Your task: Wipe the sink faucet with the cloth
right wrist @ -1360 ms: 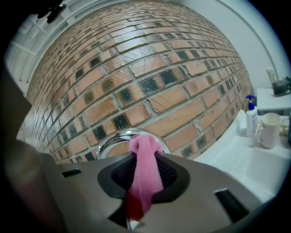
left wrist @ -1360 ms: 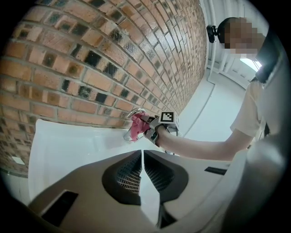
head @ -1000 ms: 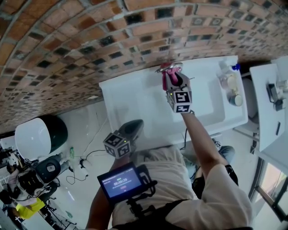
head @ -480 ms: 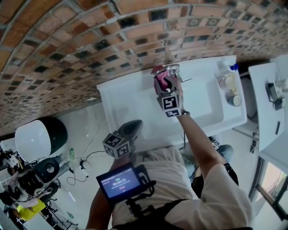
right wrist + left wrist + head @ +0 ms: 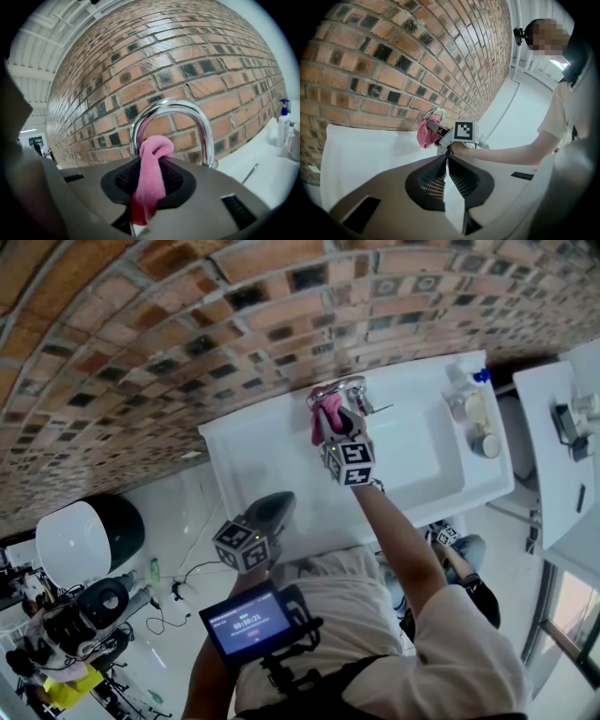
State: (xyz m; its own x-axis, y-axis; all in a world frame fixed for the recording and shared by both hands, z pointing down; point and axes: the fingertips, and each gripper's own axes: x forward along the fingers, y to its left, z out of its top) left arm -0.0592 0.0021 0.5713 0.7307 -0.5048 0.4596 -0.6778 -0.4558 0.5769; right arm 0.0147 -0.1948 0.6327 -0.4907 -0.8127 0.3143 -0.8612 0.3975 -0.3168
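Holding a pink terry cloth (image 5: 151, 180) clamped between its jaws, the right gripper (image 5: 149, 164) faces the arched chrome faucet (image 5: 173, 107) at 12 o'clock. The cloth's tip seems pressed on the arch's 10 o'clock side. The left gripper (image 5: 445, 160), jaws together and empty, hangs by the white sink's (image 5: 246, 442) front rim, farther off.

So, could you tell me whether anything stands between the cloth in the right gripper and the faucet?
Nothing visible does. The right gripper is shut on the pink cloth, and the cloth's upper end appears to lie against the faucet at its curved spout.
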